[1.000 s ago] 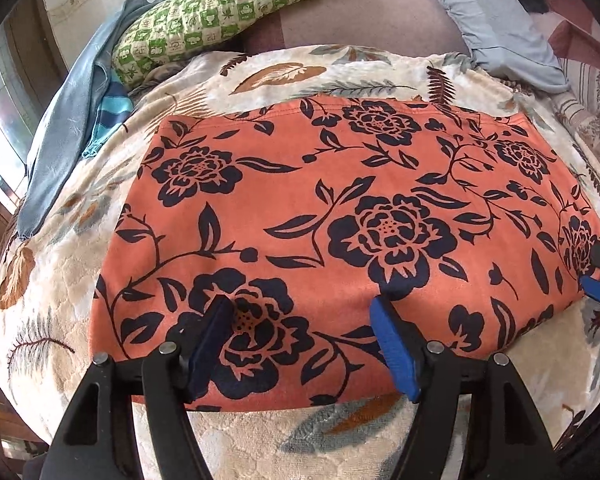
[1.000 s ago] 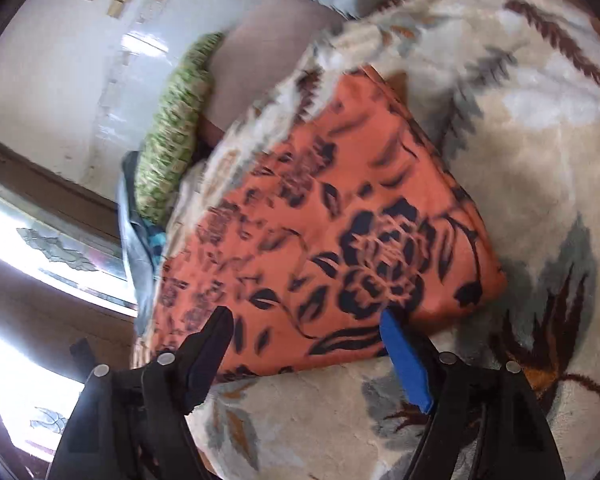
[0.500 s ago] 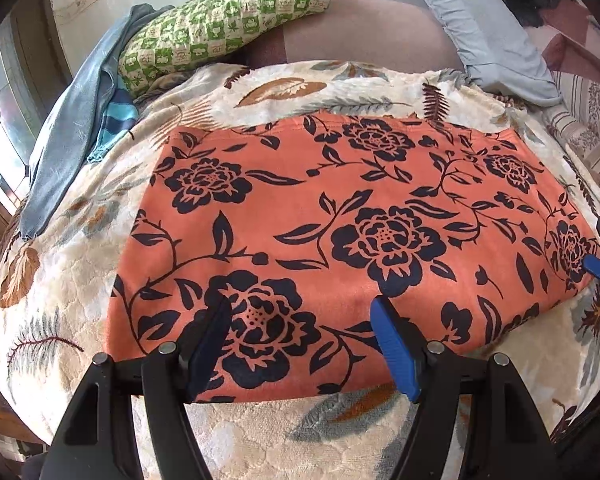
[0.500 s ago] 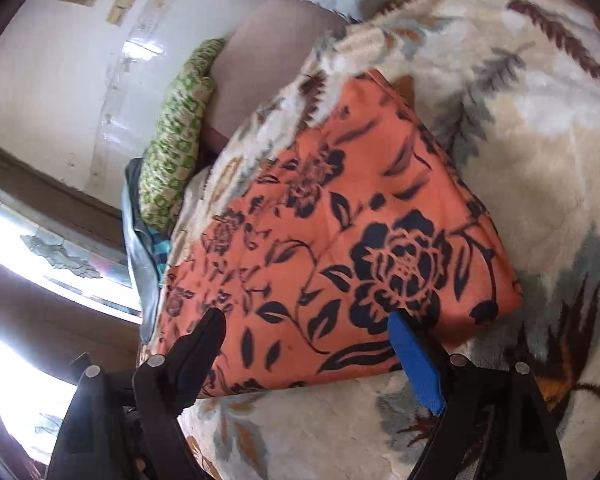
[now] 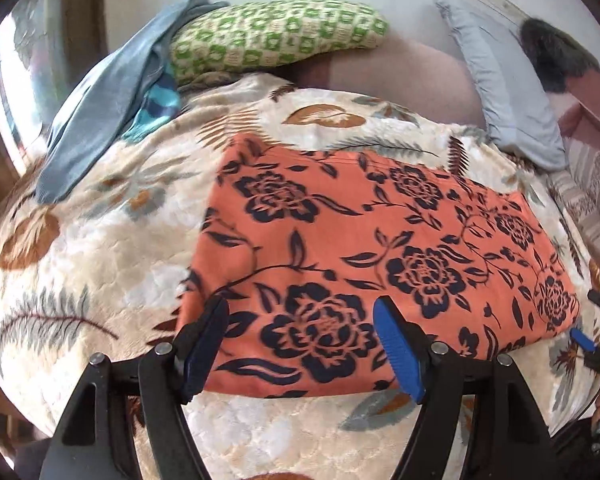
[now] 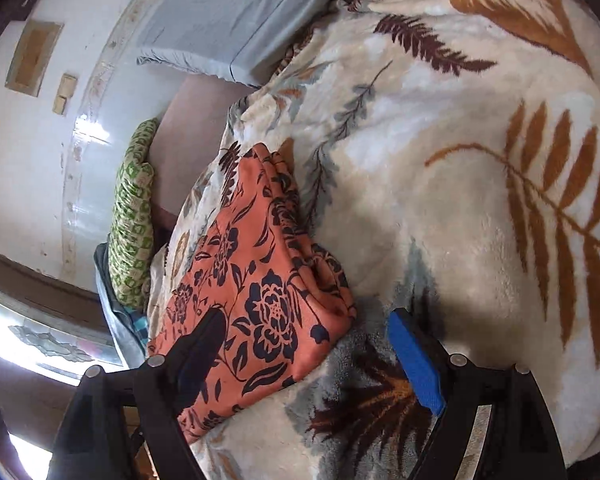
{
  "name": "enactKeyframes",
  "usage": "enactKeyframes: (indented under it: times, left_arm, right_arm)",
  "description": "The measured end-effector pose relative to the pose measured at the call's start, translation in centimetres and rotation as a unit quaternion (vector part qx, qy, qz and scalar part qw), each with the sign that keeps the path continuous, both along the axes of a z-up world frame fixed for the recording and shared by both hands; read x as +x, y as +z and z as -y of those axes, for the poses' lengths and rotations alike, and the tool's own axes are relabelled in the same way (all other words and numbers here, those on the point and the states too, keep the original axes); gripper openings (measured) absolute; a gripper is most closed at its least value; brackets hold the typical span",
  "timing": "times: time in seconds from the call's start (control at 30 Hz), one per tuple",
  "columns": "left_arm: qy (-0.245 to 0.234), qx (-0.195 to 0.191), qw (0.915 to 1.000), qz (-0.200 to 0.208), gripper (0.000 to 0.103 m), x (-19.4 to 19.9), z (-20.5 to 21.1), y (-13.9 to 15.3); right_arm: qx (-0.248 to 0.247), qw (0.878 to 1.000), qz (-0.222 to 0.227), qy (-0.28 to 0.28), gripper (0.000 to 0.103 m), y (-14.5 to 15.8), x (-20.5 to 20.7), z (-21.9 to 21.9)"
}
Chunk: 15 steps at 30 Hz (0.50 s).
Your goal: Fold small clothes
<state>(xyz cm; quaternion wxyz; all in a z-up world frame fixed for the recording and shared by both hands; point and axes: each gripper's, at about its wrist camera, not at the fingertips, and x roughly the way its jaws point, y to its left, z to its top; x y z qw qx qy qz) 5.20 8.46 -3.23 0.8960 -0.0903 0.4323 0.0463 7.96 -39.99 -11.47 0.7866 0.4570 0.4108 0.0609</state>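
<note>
Orange floral-print folded cloth (image 5: 380, 256) lies flat on the cream leaf-patterned plush blanket (image 5: 100, 264) of a bed, spread for its next fold. Left hand-held gripper (image 5: 300, 344), jaws opening, and right hand-held gripper (image 6: 308, 356), wide, hover empty at its near edge.

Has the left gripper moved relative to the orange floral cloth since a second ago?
Yes. The left gripper has pulled back and up: the orange floral cloth looks smaller and its near edge shows more leaf-print blanket below it. Jaws open, gripping nothing.
</note>
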Motion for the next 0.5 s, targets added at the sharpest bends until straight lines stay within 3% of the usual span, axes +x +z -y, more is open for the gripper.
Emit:
enactKeyframes:
  times: [0.17,0.27,0.33,0.37,0.4,0.43,0.5]
  left_arm:
    - [0.109,-0.076,0.9898,-0.051,0.075,-1.2,-6.7,-2.7]
    - [0.131,-0.127,0.9812,-0.061,0.075,-1.5,-8.2,-3.7]
    - [0.129,-0.131,0.9810,-0.062,0.074,-1.4,-8.1,-3.9]
    - [0.123,-0.131,0.9819,-0.061,0.070,-1.3,-7.8,-3.7]
    - [0.112,-0.131,0.9830,-0.063,0.045,-1.0,-7.6,-3.7]
    - [0.103,-0.130,0.9836,-0.071,0.030,-0.6,-7.4,-3.8]
    - [0.097,-0.121,0.9847,-0.079,0.029,-0.1,-6.8,-3.9]
  right_arm:
    - [-0.003,1.000,0.001,0.023,0.085,0.1,1.1,-1.5]
    - [-0.006,1.000,-0.016,0.014,0.084,-0.3,2.0,-1.4]
    - [-0.005,1.000,-0.029,0.008,0.071,-0.7,2.3,-1.1]
    - [-0.010,0.999,-0.030,0.004,0.060,-0.6,2.3,-0.9]
    - [-0.020,0.999,-0.030,0.005,0.052,-0.3,2.3,-1.0]
    - [-0.034,0.999,-0.032,0.008,0.040,0.0,2.4,-1.0]
    - [-0.057,0.998,-0.037,0.015,0.039,0.3,2.7,-1.2]
